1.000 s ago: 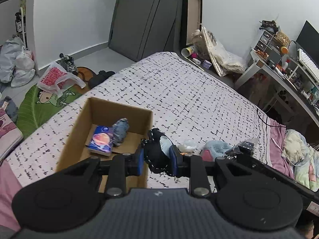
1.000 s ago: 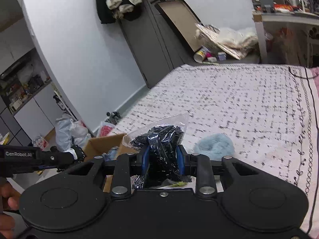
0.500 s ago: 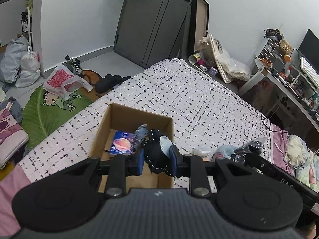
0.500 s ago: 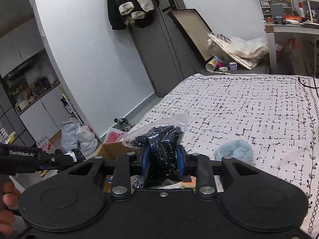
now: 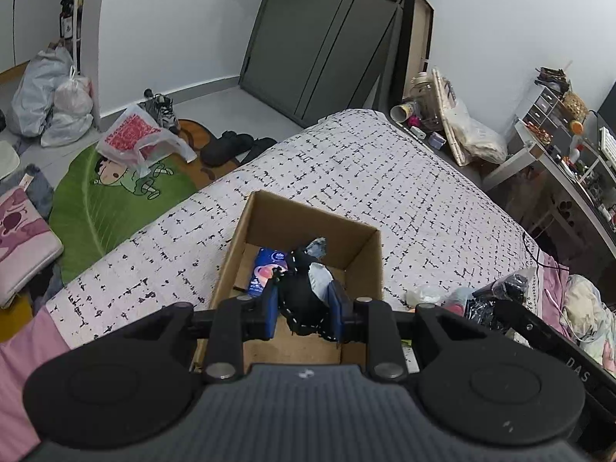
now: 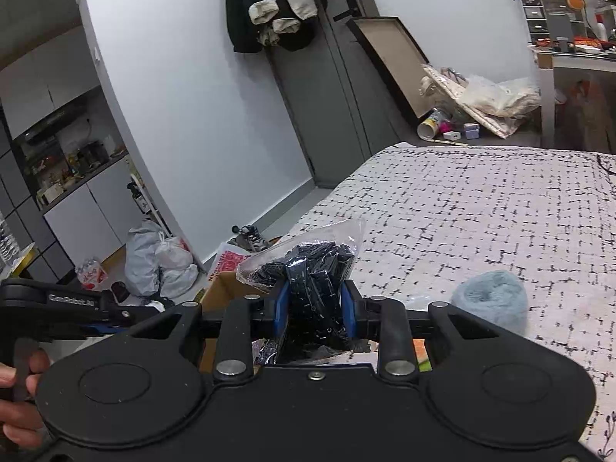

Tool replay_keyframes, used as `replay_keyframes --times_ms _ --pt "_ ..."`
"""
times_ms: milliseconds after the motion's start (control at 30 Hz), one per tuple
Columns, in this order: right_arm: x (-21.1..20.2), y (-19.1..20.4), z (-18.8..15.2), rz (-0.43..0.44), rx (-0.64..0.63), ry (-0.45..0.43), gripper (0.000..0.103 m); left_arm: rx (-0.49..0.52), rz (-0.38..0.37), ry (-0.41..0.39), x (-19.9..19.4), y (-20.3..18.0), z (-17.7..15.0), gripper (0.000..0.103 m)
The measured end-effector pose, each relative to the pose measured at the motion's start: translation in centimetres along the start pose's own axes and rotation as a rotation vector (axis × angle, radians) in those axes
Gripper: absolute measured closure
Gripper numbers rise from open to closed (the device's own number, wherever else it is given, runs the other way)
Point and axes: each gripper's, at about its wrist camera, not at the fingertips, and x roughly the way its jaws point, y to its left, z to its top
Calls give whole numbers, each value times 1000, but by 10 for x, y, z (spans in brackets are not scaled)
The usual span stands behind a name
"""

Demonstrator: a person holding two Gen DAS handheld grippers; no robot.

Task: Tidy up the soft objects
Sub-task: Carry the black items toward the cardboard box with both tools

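My left gripper [image 5: 304,313] is shut on a black soft pouch with a white patch [image 5: 304,296] and holds it over the open cardboard box [image 5: 362,269] on the bed. The box holds a blue packet [image 5: 265,269] and a grey cloth piece [image 5: 317,247]. My right gripper [image 6: 313,313] is shut on a clear plastic bag of black items [image 6: 315,269], raised above the bed to the right of the box [image 6: 225,287]. A light blue fluffy item [image 6: 489,300] lies on the bed by the right gripper.
The bed [image 5: 385,177] has a white cover with black marks. A desk [image 5: 558,161] stands at the right. Bags [image 5: 57,96], a green mat [image 5: 115,192] and shoes [image 5: 231,146] lie on the floor left of the bed. More loose items [image 5: 454,300] lie right of the box.
My left gripper has carried the black pouch leftward, from beside the box's right wall to above its inside. My right gripper has risen with the bag.
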Motion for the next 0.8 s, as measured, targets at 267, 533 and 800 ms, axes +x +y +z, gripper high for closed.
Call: replay_keyframes --times_ms 267,533,800 --pt "19 14 -4 13 -11 28 75 -44 -2 37 25 16 0 77" --pt "41 23 -6 15 -10 45 75 -42 -18 45 43 22 -2 77" --pt "60 30 -6 46 9 61 75 -75 -24 57 54 31 2 71"
